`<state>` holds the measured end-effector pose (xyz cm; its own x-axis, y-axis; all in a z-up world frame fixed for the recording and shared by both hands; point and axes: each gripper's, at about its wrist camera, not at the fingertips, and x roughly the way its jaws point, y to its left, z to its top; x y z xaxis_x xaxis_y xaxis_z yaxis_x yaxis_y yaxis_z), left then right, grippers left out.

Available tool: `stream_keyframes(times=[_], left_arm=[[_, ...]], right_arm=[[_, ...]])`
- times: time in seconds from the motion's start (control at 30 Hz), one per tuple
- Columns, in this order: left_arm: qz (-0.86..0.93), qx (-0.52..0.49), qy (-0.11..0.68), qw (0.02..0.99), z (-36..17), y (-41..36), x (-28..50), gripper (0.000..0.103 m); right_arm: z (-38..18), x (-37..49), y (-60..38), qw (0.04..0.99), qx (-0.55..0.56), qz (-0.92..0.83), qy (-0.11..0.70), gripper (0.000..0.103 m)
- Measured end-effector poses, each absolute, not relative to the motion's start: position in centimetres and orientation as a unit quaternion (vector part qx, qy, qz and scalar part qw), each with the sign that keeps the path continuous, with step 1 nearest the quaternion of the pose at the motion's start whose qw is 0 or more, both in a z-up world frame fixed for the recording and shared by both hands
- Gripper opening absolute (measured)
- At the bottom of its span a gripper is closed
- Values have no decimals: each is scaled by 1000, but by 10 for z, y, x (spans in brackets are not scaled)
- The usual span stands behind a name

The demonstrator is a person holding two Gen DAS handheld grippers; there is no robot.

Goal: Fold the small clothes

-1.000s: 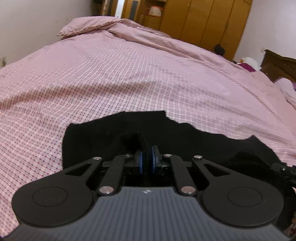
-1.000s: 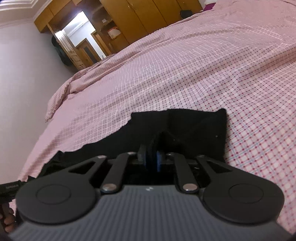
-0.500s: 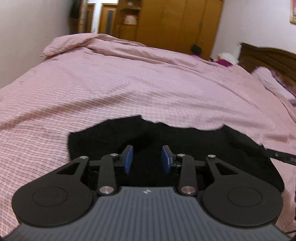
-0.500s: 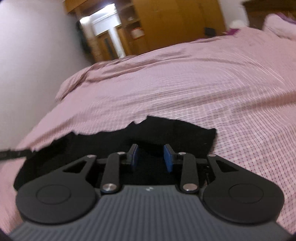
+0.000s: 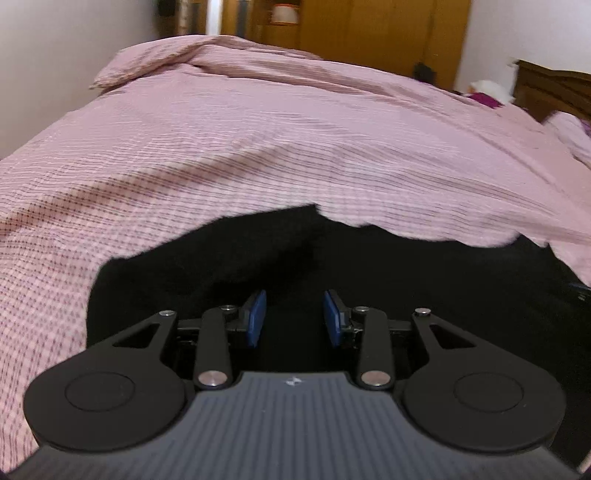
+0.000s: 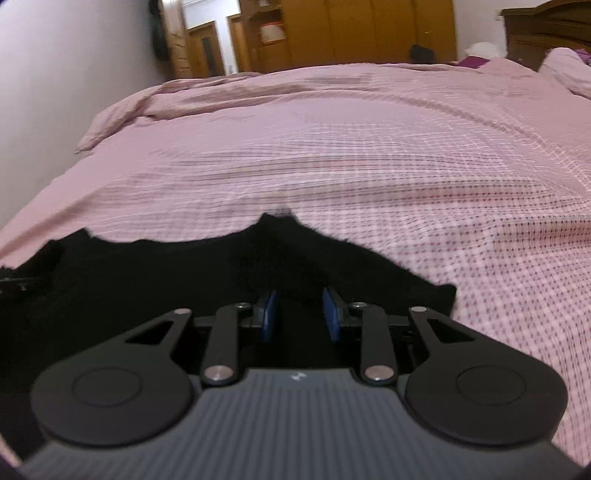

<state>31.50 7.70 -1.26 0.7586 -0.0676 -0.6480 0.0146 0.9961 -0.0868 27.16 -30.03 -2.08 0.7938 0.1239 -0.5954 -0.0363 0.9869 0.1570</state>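
A small black garment (image 5: 388, 266) lies flat on the pink checked bedspread (image 5: 258, 155). It also shows in the right wrist view (image 6: 184, 273). My left gripper (image 5: 294, 314) is open just above the garment's left part, its blue pads (image 5: 256, 314) apart and empty. My right gripper (image 6: 300, 312) is open above the garment's right part, with its blue pads (image 6: 331, 312) apart and empty. The near edge of the garment is hidden under both grippers.
The bedspread (image 6: 369, 147) stretches far ahead with a rumpled fold (image 5: 192, 55) at the back left. Wooden wardrobes (image 5: 369, 33) and a doorway (image 6: 207, 51) stand behind the bed. A dark headboard (image 5: 550, 88) and pillow (image 6: 565, 70) are at the right. A wall (image 6: 55, 92) runs along the left.
Both grippers were shut on the black garment a second ago, pinching up a fold. They have opened and let it go, and the garment now lies flat. Both have drawn back and levelled.
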Motion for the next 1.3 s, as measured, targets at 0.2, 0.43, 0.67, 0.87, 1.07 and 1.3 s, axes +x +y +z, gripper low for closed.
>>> stream_keyframes(times=[0.2,0.43,0.67,0.87,1.07,1.3], left_arm=[[-2,-18,330,944,-23,76,336,40],[1,4,332,943,-15,71,336,40],[32,29,347,937,11,78,303,53],[32,17,358,933,29,85,267,66],[31,-10,361,932,37,83,226,72],[37,-3,369,929,24,71,204,76]], right_arm=[[-36,289,-308,946,79,-1,313,31],[-30,279,-323,944,128,11,305,34],[-4,227,-339,944,179,16,276,63],[8,182,-350,941,207,7,268,63],[0,155,-352,936,219,-1,277,63],[-32,154,-353,920,258,-3,294,64]])
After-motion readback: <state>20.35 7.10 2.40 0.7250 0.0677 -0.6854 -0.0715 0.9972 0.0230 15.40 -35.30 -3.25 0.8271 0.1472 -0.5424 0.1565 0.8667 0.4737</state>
